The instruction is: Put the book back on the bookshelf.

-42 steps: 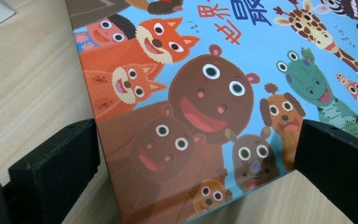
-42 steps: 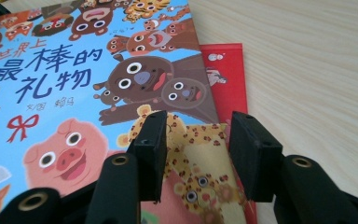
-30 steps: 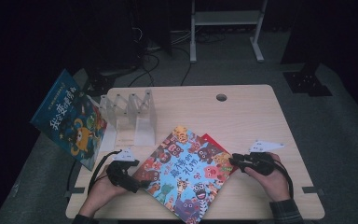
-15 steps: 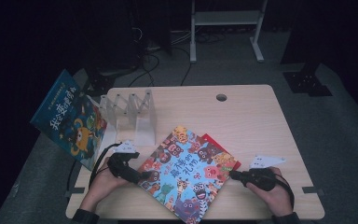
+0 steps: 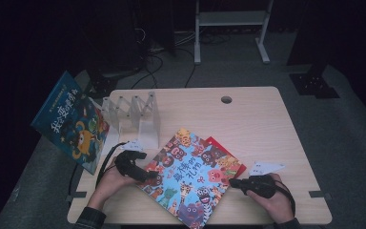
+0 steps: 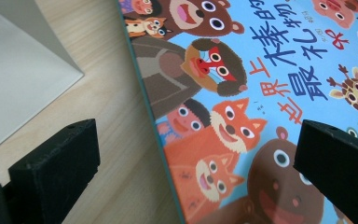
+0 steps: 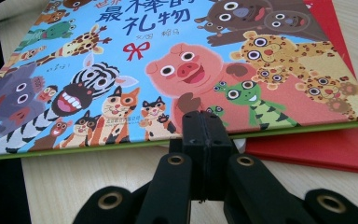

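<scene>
The desk (image 5: 267,124) carries, in the lower middle of the high view, the animal picture book (image 5: 190,176), lying flat and turned askew on top of a red book (image 5: 228,155) whose edge peeks out at its right. It looks like a thin hardcover: stiff boards, broad and light for its size, with a glossy cover that would probably slide under smooth pads. Judging by that, a pinch across the edge of the cover, near a corner or along the spine side, would serve best, since the flat face offers nothing to grip.

At the left of the high view stands a white rack (image 5: 133,114) and, leaning beside it, a blue book (image 5: 71,121) with yellowish characters too small to read.

The left gripper (image 5: 145,175) has its jaws spread wide, straddling the book's left edge without pressing it. The right gripper (image 7: 206,133) has its jaws pressed together, empty, with the tips at the book's near edge.

The cover reads 最棒的礼物 in blue, with 世界上 in orange beside it.
</scene>
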Demonstrator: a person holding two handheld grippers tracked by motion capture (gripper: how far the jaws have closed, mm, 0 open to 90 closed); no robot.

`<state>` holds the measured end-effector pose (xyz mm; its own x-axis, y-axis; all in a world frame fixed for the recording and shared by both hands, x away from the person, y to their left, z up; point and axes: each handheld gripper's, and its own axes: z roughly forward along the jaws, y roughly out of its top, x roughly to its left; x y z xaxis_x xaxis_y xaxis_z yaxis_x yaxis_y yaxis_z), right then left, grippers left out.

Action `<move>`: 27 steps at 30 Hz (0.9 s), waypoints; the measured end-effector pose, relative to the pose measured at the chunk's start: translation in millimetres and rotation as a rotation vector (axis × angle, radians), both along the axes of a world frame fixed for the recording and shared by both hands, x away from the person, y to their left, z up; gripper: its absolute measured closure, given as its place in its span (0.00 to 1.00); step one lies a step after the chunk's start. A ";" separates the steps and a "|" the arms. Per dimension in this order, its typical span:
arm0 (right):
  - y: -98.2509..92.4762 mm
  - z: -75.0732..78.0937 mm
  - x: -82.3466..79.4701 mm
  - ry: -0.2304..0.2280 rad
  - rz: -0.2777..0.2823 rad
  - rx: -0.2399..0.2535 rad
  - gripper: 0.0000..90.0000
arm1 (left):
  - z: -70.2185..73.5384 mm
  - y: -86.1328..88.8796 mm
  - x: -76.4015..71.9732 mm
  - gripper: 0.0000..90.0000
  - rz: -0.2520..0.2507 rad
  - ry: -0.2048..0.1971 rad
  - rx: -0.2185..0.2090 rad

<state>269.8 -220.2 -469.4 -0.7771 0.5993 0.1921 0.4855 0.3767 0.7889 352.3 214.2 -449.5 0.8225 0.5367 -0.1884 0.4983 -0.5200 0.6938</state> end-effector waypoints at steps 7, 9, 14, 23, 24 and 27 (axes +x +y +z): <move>6.3 0.9 3.7 -0.002 0.012 -0.007 0.99 | 0.8 -7.8 12.0 0.00 -0.018 0.002 -0.001; 8.3 1.3 4.9 -0.004 0.011 -0.011 0.99 | -0.7 -10.8 17.0 0.00 -0.023 0.015 0.002; 13.2 1.7 6.5 -0.006 0.019 -0.014 0.99 | -3.8 -15.8 24.7 0.00 -0.037 0.052 0.017; 25.8 0.7 7.9 -0.021 0.034 -0.036 0.99 | -8.8 -14.2 33.7 0.00 -0.054 0.116 0.013; 26.8 0.9 7.8 -0.024 0.035 -0.039 0.99 | -8.5 -12.9 33.5 0.02 -0.061 0.124 0.009; 28.0 1.3 6.3 -0.026 0.033 -0.045 0.99 | -9.2 -10.9 33.4 0.03 -0.068 0.136 0.007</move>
<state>276.2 -192.2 -468.1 -0.8009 0.5809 0.1451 0.4519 0.4275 0.7830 385.7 203.3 -458.7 0.8241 0.4821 -0.2974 0.5510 -0.5602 0.6186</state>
